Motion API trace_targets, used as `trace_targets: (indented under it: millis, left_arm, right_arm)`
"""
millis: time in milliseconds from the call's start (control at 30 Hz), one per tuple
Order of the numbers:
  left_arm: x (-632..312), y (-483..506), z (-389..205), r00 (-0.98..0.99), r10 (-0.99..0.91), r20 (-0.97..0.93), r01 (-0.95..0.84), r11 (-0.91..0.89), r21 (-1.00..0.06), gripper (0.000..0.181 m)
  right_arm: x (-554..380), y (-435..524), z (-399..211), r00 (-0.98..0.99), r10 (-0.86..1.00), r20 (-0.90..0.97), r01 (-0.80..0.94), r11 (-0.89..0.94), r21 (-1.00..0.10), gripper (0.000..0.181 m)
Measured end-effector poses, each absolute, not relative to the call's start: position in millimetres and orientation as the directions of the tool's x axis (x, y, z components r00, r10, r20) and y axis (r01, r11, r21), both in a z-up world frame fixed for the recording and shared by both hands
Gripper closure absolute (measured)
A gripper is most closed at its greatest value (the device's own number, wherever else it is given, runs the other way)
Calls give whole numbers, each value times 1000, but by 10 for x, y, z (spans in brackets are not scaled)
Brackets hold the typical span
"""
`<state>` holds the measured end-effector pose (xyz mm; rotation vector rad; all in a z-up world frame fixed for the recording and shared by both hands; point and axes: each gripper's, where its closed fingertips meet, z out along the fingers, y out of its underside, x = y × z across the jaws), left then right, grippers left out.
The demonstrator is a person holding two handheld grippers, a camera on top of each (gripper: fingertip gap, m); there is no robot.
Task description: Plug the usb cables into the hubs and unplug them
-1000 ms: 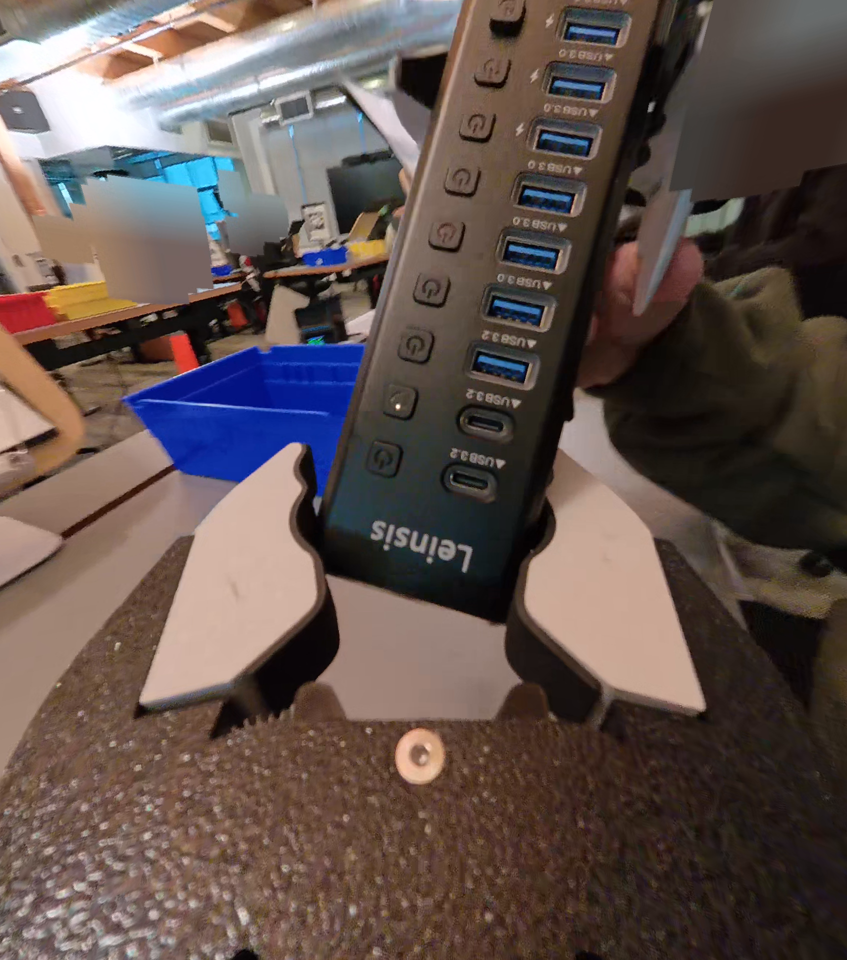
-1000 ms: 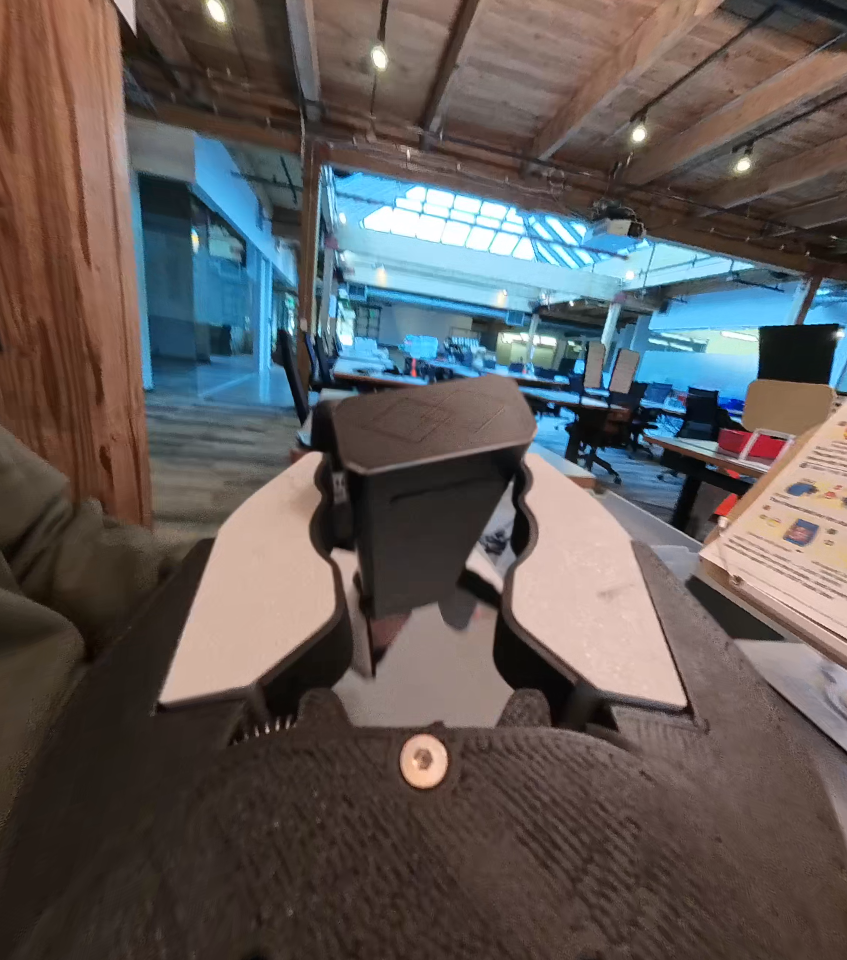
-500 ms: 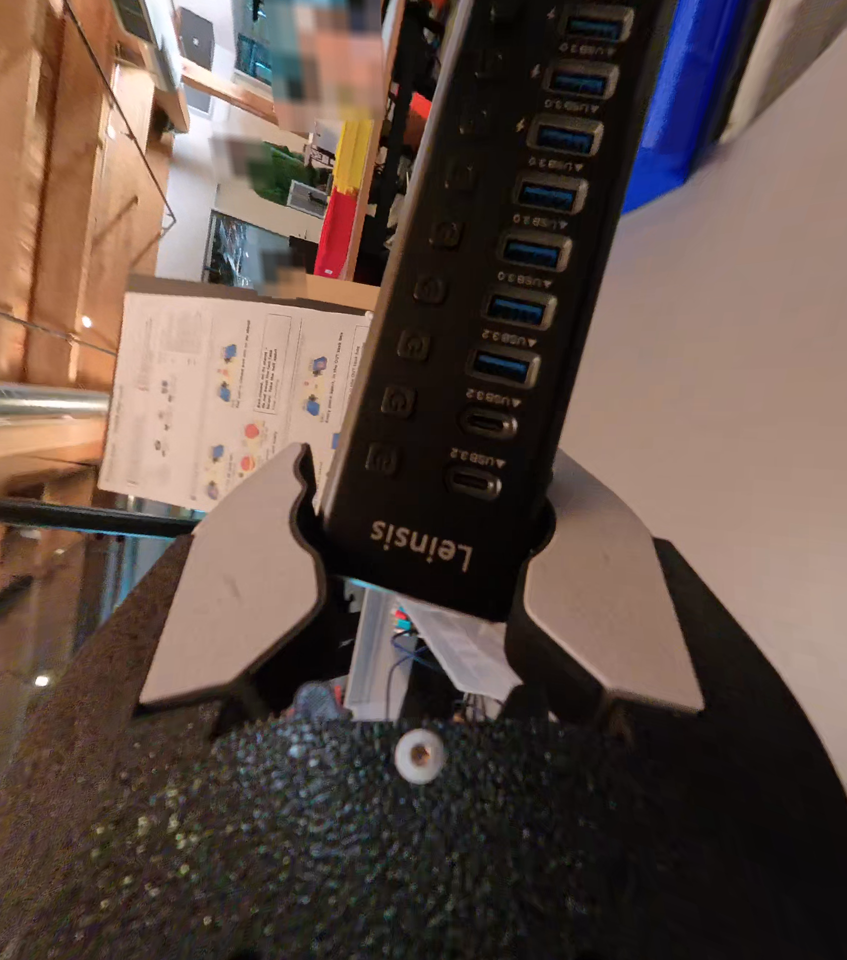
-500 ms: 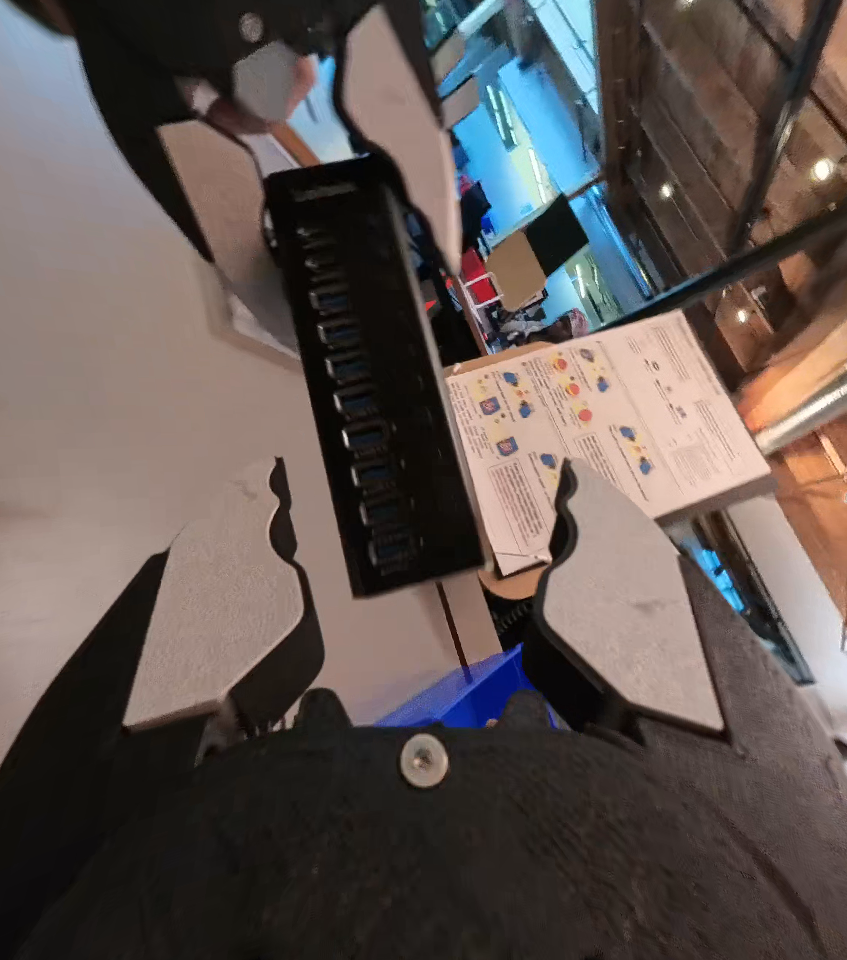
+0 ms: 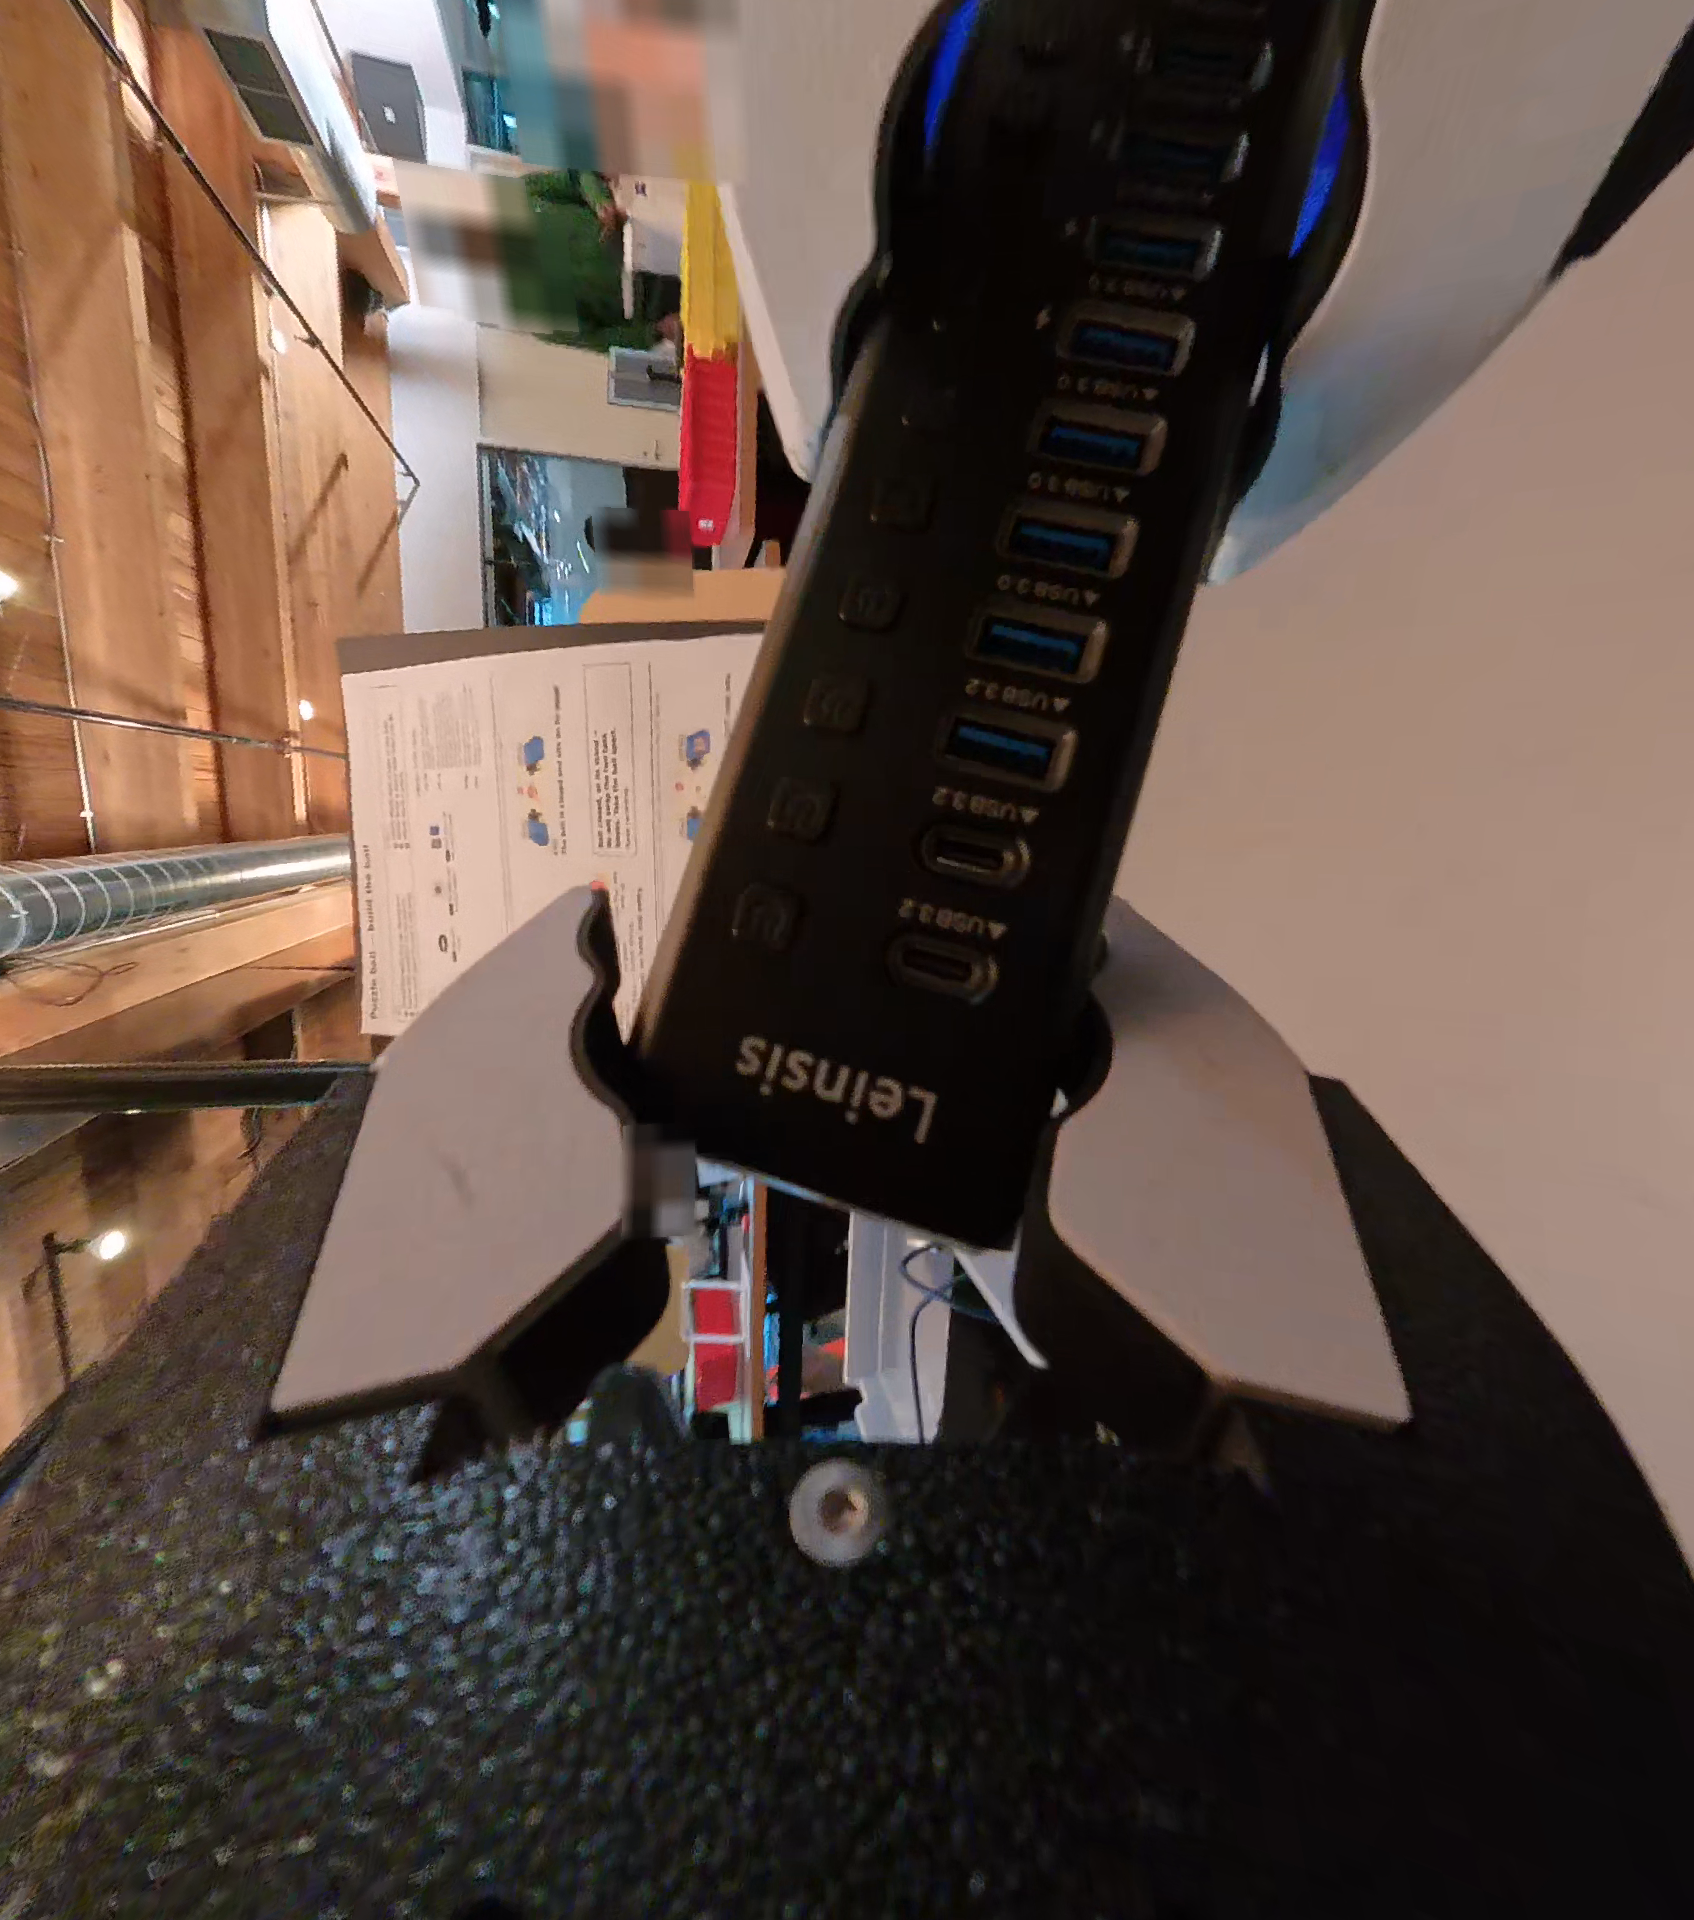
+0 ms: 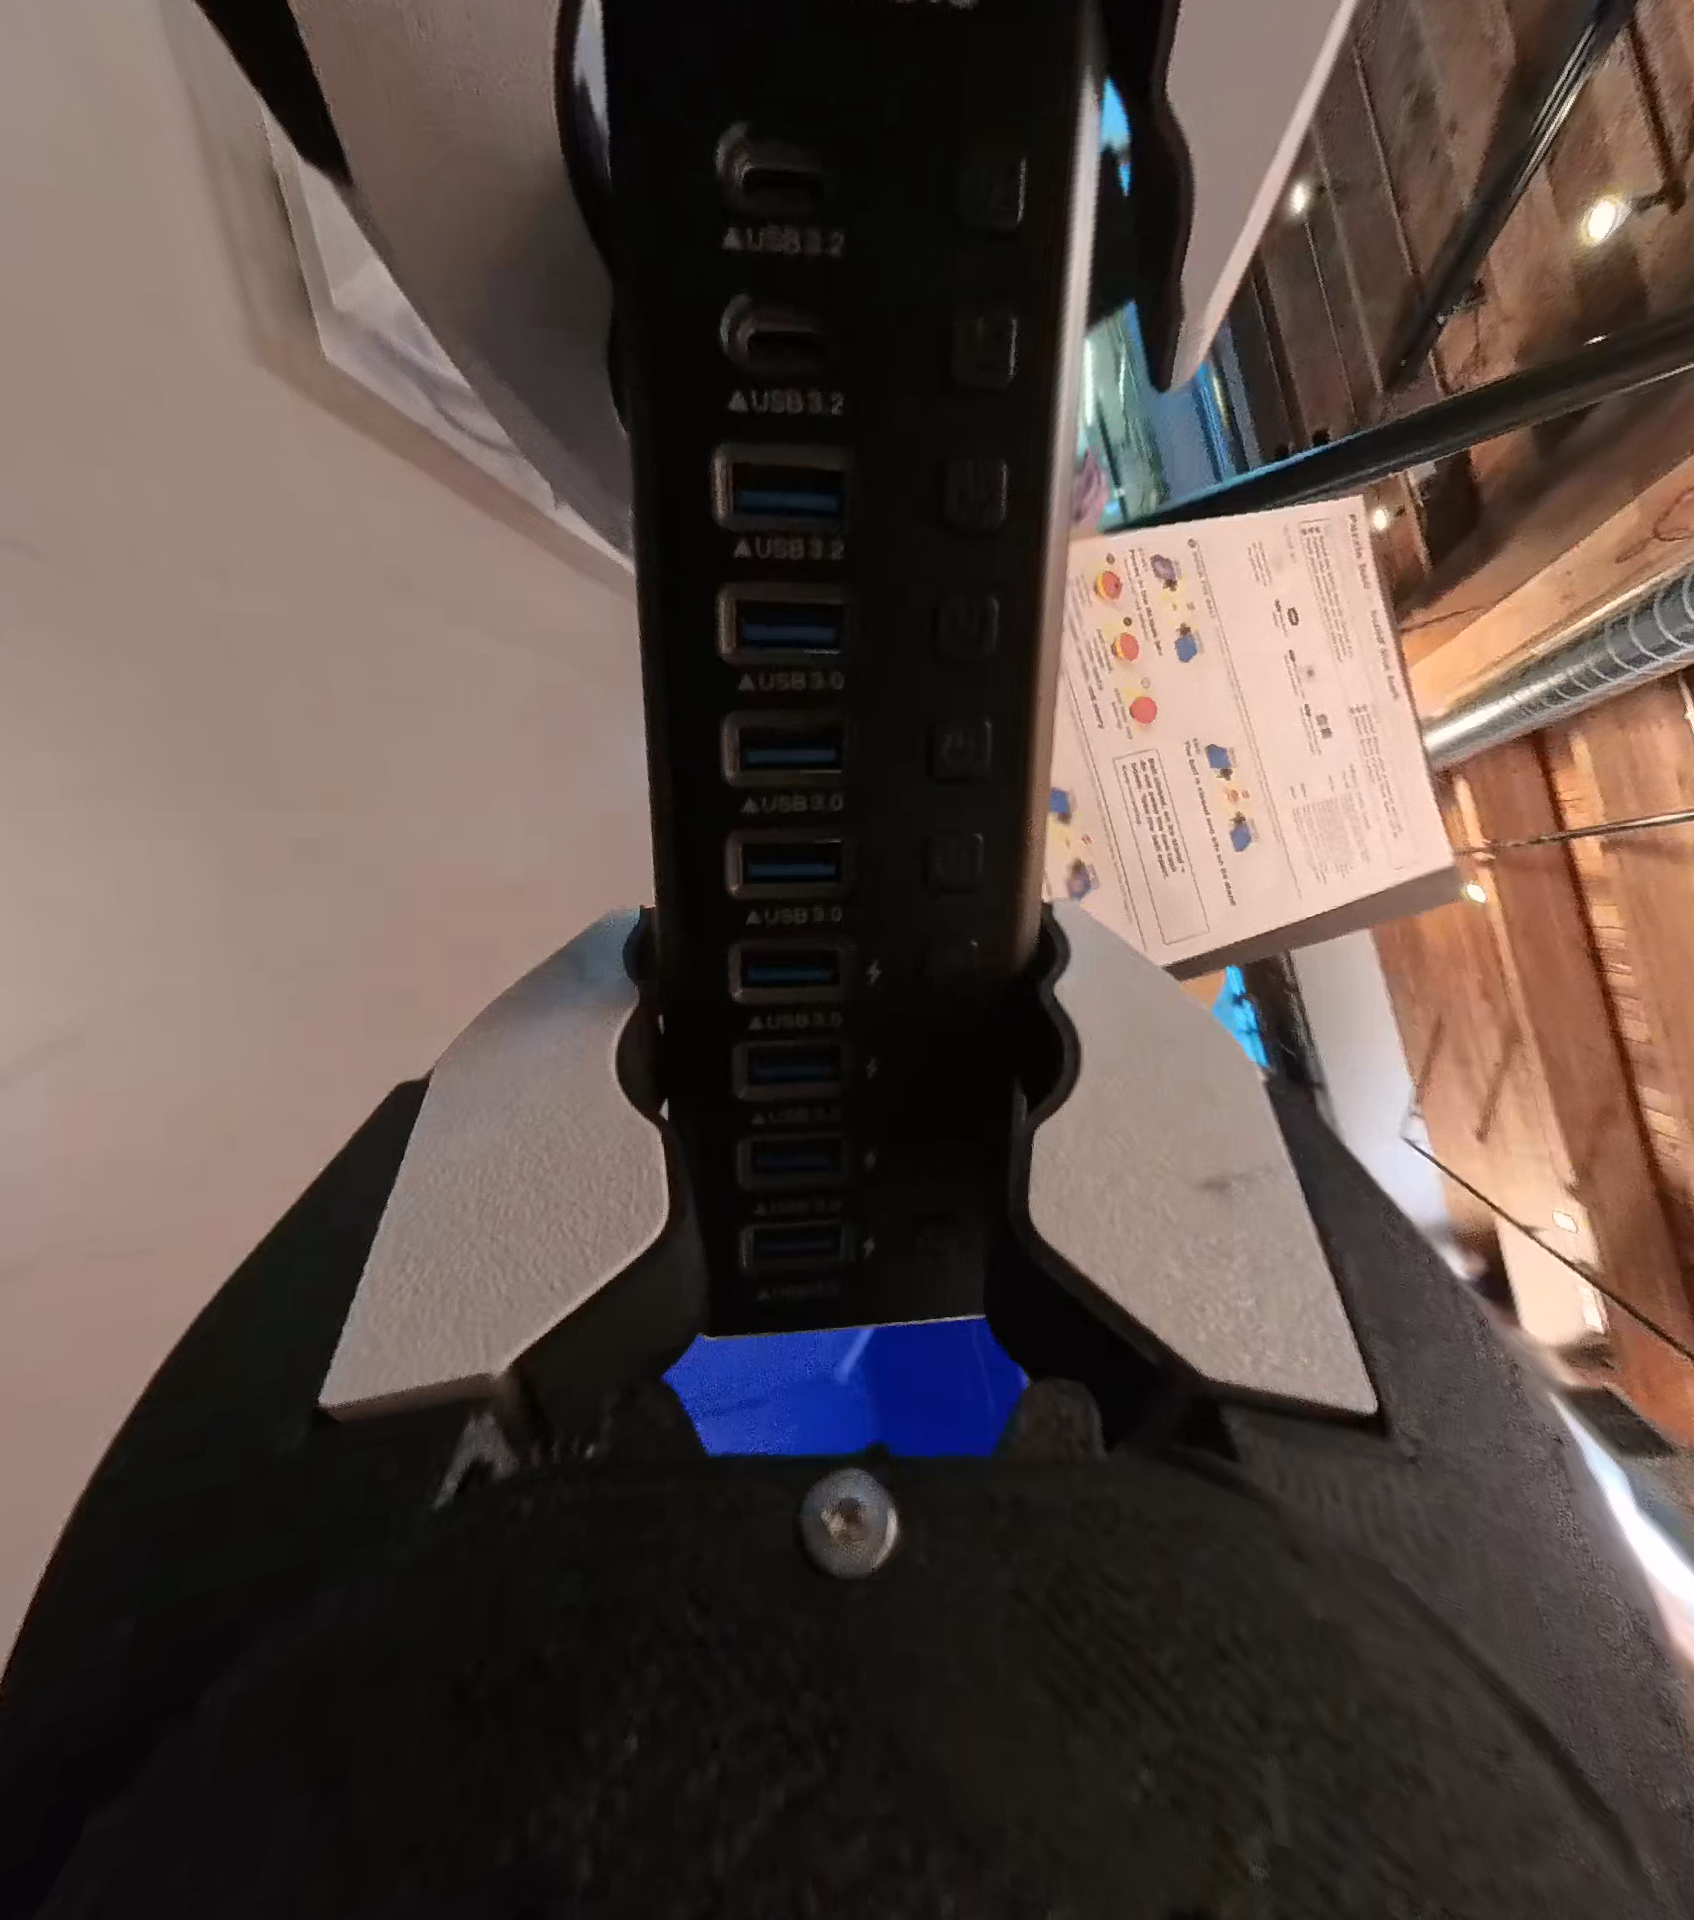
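A long black USB hub (image 5: 926, 727) with a row of blue ports and power buttons is held off the table between both grippers. My left gripper (image 5: 853, 987) is shut on its lettered end, the jaws pressed on both long sides. My right gripper (image 6: 848, 987) is shut on the opposite end of the hub (image 6: 822, 675). The right gripper's fingers (image 5: 791, 291) show at the far end in the left wrist view. The left gripper's fingers (image 6: 469, 208) show at the top of the right wrist view. All visible ports are empty. No USB cable is in view.
Both views are rolled sideways. The grey table top (image 5: 1497, 831) also shows in the right wrist view (image 6: 199, 727). A printed sheet on a board (image 5: 510, 810) stands at the table edge (image 6: 1258, 727). A blue bin (image 6: 843, 1382) lies behind the hub. Red and yellow bins (image 5: 708, 416) sit far off.
My right gripper, shut on a black block a second ago and open half a second ago, has moved onto the hub's far end and closed on it. My left gripper kept its grip.
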<state>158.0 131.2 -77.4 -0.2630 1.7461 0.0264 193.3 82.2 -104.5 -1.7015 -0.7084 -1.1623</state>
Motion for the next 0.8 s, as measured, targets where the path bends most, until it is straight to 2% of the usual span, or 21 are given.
trace_targets:
  millis: [100, 167, 267, 333, 400, 467, 533, 567, 633, 667, 700, 800]
  left_arm:
    - [1481, 1242, -536, -63, -302, -951, -78, 952, -297, 96]
    - [1356, 1172, -438, -88, -498, -863, 42, 863, -503, 97]
    - [1225, 963, -491, -332, -769, -546, 210, 504, -838, 100]
    - [1213, 831, -563, -511, -800, -314, 226, 227, -947, 106]
    - [1306, 898, -616, -556, -818, -145, 220, 23, -975, 124]
    - [1331, 1025, -618, -544, -838, -45, 266, -121, -956, 126]
    - [1325, 1147, -669, -482, -876, -22, 318, -152, -936, 129]
    - [1321, 1219, -699, -446, -895, 4, 329, -168, -929, 128]
    - [1335, 1402, -765, -354, -931, 93, 335, -219, -917, 110]
    - [1347, 1466, -803, -331, -933, 142, 330, -256, -909, 113]
    - [1383, 1475, -854, -346, -915, 207, 293, -315, -903, 118]
    - [1518, 1203, -925, -522, -756, 396, 70, -501, -863, 113]
  right_arm:
    - [1901, 800, -920, 529, -100, 843, 791, -303, -532, 114]
    - [1849, 745, -750, 640, -129, 757, 733, -191, -652, 116]
    - [1723, 686, -618, 758, -77, 648, 645, -57, -762, 118]
    - [1636, 726, -705, 778, -17, 628, 627, -26, -778, 119]
    - [1665, 820, -871, 781, 0, 625, 623, -79, -778, 119]
    - [1683, 844, -924, 769, -1, 640, 636, -99, -765, 118]
    - [1753, 822, -894, 741, -43, 670, 660, -131, -739, 119]
    - [1796, 805, -872, 736, -62, 675, 663, -141, -735, 117]
    - [1845, 773, -801, 753, -95, 651, 642, -109, -759, 116]
    - [1849, 766, -772, 760, -107, 641, 634, -89, -768, 119]
    - [1825, 770, -762, 760, -102, 642, 638, -76, -766, 117]
    - [1684, 844, -774, 729, -93, 678, 676, -59, -735, 119]
